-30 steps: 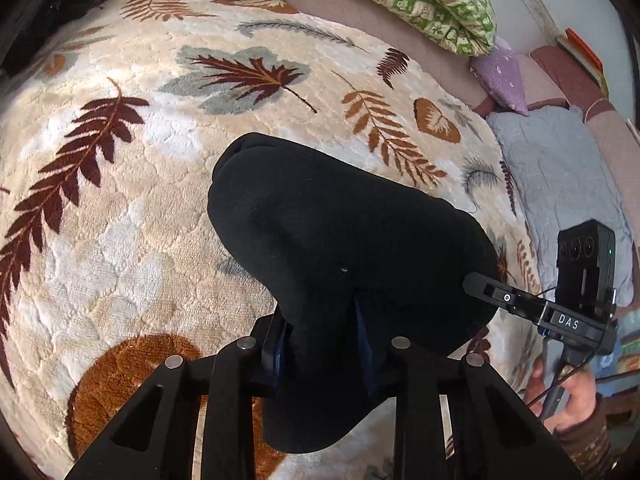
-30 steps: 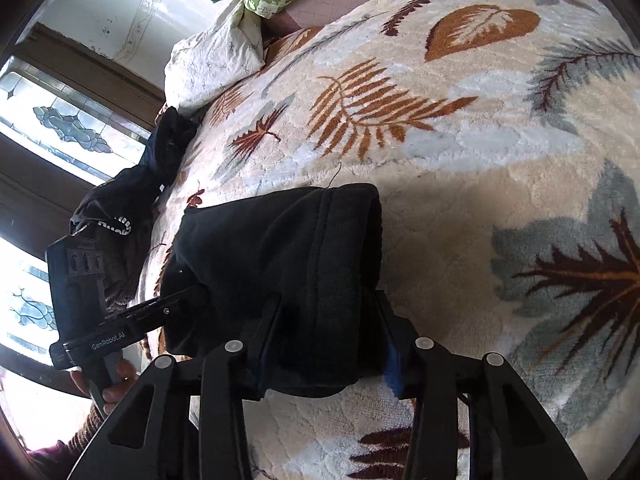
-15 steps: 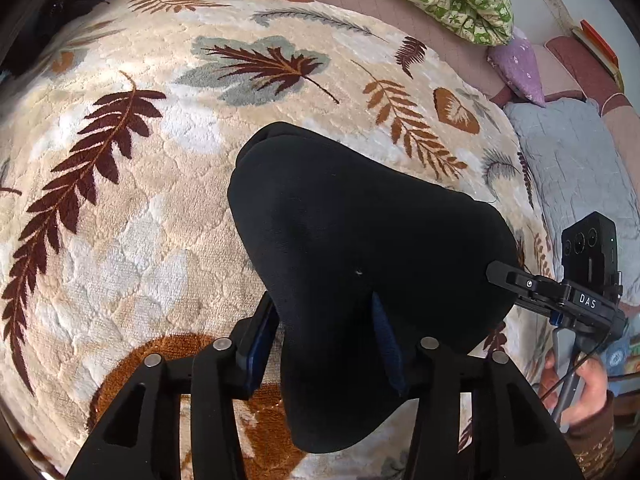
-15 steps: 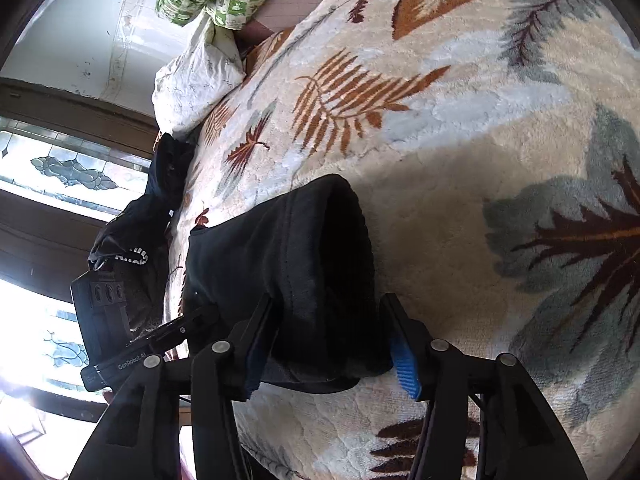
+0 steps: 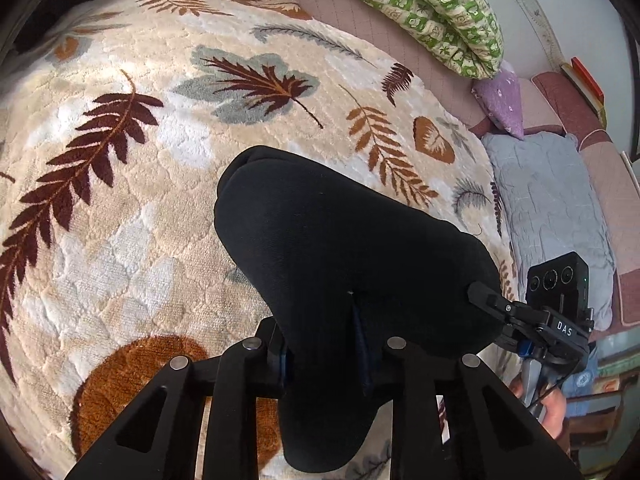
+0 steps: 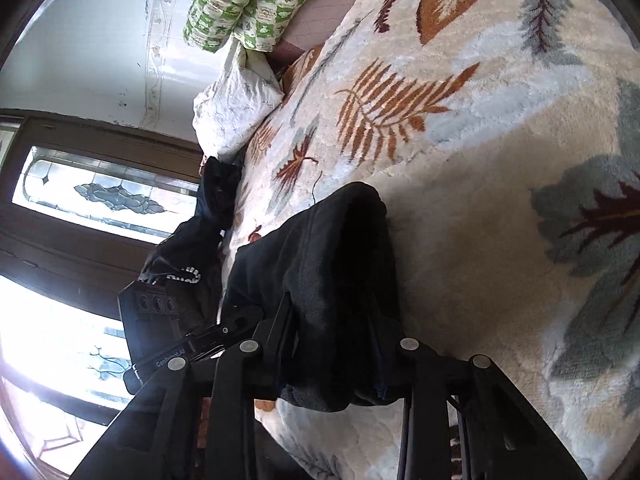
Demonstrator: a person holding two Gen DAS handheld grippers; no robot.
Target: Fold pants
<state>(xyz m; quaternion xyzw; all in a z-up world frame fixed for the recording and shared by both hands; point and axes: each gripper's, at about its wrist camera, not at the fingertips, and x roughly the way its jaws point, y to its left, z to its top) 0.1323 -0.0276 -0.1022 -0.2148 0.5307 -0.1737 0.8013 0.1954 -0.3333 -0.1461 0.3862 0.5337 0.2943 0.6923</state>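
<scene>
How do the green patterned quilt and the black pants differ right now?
The green patterned quilt is light with a printed check; the black pants are plain and dark. The quilt lies rolled along the far edge of the bed, touched by neither tool; the pants sit mid-blanket, pinched by the left gripper and right gripper, whose fingers have just been closing on them. Both are soft, bunched fabric.
</scene>
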